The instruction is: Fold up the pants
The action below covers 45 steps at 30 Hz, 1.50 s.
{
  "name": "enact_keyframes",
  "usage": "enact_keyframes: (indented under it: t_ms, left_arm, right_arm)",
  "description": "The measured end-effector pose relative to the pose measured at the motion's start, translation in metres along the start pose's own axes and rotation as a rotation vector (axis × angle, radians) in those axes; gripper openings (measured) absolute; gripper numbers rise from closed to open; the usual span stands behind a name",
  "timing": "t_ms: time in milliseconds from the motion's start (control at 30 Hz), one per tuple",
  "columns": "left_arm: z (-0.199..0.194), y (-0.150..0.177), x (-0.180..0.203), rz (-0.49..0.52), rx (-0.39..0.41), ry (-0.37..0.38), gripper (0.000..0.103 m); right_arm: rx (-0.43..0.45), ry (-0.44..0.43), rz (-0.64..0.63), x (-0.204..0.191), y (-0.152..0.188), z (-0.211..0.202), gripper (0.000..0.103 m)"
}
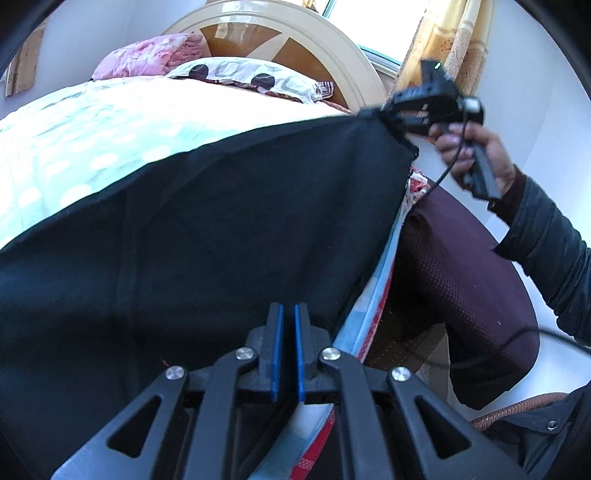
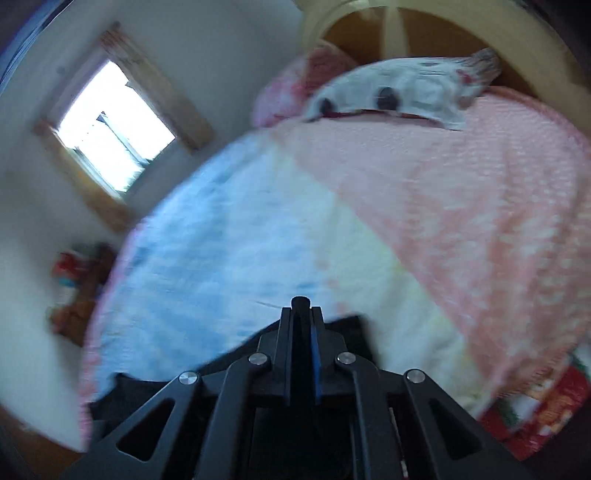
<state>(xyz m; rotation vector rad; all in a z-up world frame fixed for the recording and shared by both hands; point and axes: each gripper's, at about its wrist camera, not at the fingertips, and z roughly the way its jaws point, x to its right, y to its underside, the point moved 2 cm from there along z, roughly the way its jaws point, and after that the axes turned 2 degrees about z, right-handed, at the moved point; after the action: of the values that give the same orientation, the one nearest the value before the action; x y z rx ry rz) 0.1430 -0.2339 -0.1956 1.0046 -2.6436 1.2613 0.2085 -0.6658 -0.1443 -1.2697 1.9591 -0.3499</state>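
Fingers, left gripper (image 1: pixel 289 308): blue pads (image 1: pixel 277 350) stand close together with a narrow slit between them; whether cloth sits in that slit cannot be told, since the dark pants run right behind it.
Fingers, right gripper (image 2: pixel 301 310): drawn together and clamped on a dark fold of the pants, which pokes out past the tips (right wrist view is motion-blurred).
Bed (image 1: pixel 74 122): covered by a quilt in pale blue-green, cream and pink panels; fills most of both views.
Pants (image 1: pixel 207 221): black, stretched wide across the near part of the bed and over its edge, one far corner held up in the right gripper (image 1: pixel 391 110).
Headboard (image 1: pixel 295 29): curved, cream and brown, at the far end of the bed.
Chair (image 1: pixel 461 288): dark maroon mesh seat, just beside the bed edge.
Pillow (image 1: pixel 251 77): white with dark round spots, lying against the headboard; a pink pillow (image 1: pixel 147 55) just beside it.
Right hand (image 1: pixel 476 155): wrapped round the gripper's handle, dark sleeve behind it.
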Motion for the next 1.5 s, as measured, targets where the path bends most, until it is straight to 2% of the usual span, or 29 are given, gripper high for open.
enact_keyframes:
  t_ms: [33,67,100,167,233,267,333,400,500,567,633,667,767,800,867,967,1033,1100,1167,1333,1433,1500]
  left_arm:
    - [-0.001,0.000,0.000,0.001,0.002,0.000,0.007]
    - [-0.001,-0.001,0.001,0.003,0.004,-0.001,0.007]
    - [-0.002,-0.001,0.001,0.006,0.003,-0.004,0.007]
    - [-0.007,-0.002,0.004,0.016,0.011,-0.020,0.007]
    - [-0.015,-0.003,0.009,0.042,0.042,-0.038,0.007]
    - [-0.019,-0.005,0.012,0.057,0.066,-0.054,0.013]
    - [-0.015,-0.007,0.010,0.055,0.064,-0.069,0.023]
    - [-0.003,-0.004,0.007,0.047,0.028,-0.084,0.025]
    - [0.001,-0.004,0.010,0.055,0.026,-0.105,0.025]
    - [-0.003,-0.007,0.012,0.057,0.021,-0.122,0.025]
    - [-0.016,-0.010,0.010,0.049,0.042,-0.165,0.025]
    - [-0.022,-0.010,0.006,0.040,0.058,-0.193,0.030]
    - [-0.038,-0.012,-0.010,0.004,0.090,-0.298,0.057]
    - [-0.040,-0.011,-0.017,-0.013,0.089,-0.335,0.059]
    - [-0.038,-0.009,-0.028,-0.042,0.067,-0.363,0.059]
    - [-0.031,-0.005,-0.035,-0.061,0.033,-0.381,0.059]
    - [-0.026,-0.003,-0.035,-0.053,0.019,-0.392,0.059]
    - [-0.024,-0.001,-0.032,-0.041,0.011,-0.397,0.059]
    - [-0.022,0.000,-0.032,-0.036,0.006,-0.394,0.061]
    - [-0.018,0.001,-0.027,-0.009,-0.005,-0.398,0.068]
    - [-0.022,0.001,-0.021,-0.003,-0.014,-0.415,0.068]
    - [-0.034,-0.001,-0.019,-0.014,0.022,-0.424,0.068]
  right_arm:
    - [-0.029,0.017,0.020,0.009,0.003,0.008,0.011]
    - [-0.051,0.063,0.049,0.021,0.005,0.013,0.029]
    - [-0.042,0.090,0.061,0.028,0.006,0.012,0.037]
    - [0.033,0.125,0.045,0.029,0.006,-0.006,0.045]
    - [0.082,0.124,0.054,0.029,0.009,-0.025,0.045]
    - [0.092,0.096,0.075,0.030,0.013,-0.033,0.048]
    - [0.082,0.067,0.106,0.030,0.025,-0.043,0.054]
    - [0.062,0.073,0.101,0.033,0.039,-0.045,0.054]
    - [0.011,0.151,0.096,0.040,0.059,-0.029,0.054]
    - [0.022,0.118,0.156,0.049,0.064,-0.027,0.054]
    - [0.038,0.125,0.184,0.052,0.065,-0.036,0.054]
    - [0.066,0.134,0.175,0.047,0.066,-0.044,0.054]
    - [0.146,0.137,0.113,0.020,0.072,-0.065,0.054]
    - [0.179,0.126,0.079,0.006,0.077,-0.072,0.054]
    - [0.207,0.107,0.018,-0.016,0.083,-0.077,0.054]
    - [0.189,0.045,-0.091,-0.049,0.096,-0.066,0.054]
    - [0.098,-0.003,-0.119,-0.060,0.105,-0.041,0.054]
    - [0.037,0.022,-0.102,-0.056,0.114,-0.022,0.054]
    - [0.062,0.026,-0.115,-0.054,0.120,-0.023,0.054]
    - [-0.001,0.035,-0.075,-0.040,0.126,-0.019,0.054]
    - [0.042,0.002,-0.035,-0.033,0.127,-0.038,0.054]
    - [0.096,0.037,-0.011,-0.028,0.126,-0.053,0.054]
